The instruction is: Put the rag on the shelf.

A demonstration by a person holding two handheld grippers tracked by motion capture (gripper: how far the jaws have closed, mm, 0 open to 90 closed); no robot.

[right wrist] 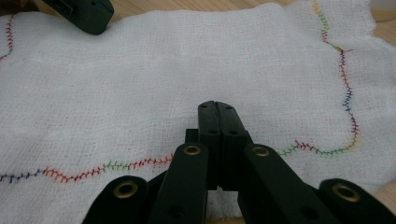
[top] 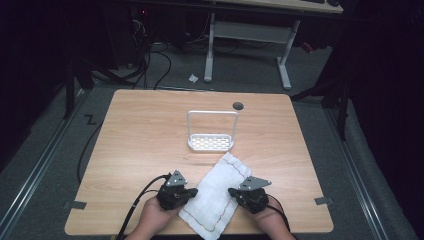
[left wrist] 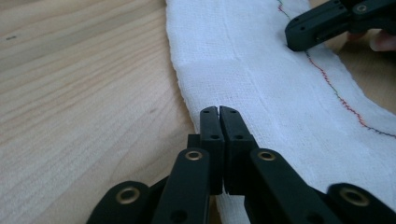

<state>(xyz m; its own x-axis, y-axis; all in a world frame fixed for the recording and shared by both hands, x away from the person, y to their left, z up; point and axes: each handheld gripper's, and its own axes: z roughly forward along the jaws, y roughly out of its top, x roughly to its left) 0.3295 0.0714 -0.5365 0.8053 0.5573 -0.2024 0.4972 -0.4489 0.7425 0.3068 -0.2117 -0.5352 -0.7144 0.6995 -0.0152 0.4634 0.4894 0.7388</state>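
Note:
A white cloth (top: 218, 196) with a coloured stitched border lies flat on the wooden table (top: 140, 130), near its front edge. My left gripper (top: 192, 193) rests at the cloth's left edge and my right gripper (top: 232, 191) at its right edge. In the left gripper view the jaws (left wrist: 219, 110) are pressed together over the cloth's (left wrist: 261, 70) edge, with the right gripper (left wrist: 317, 28) beyond. The right gripper view has its jaws (right wrist: 217, 105) closed just above the cloth (right wrist: 140, 88), past the stitched seam, and the left gripper (right wrist: 86, 14) at the far side. No cloth is visibly pinched by either.
A small white wire rack (top: 212, 142) with a tall frame stands at mid-table behind the cloth. A round cable hole (top: 238, 105) sits near the far edge. Beyond the table are a desk frame and floor cables.

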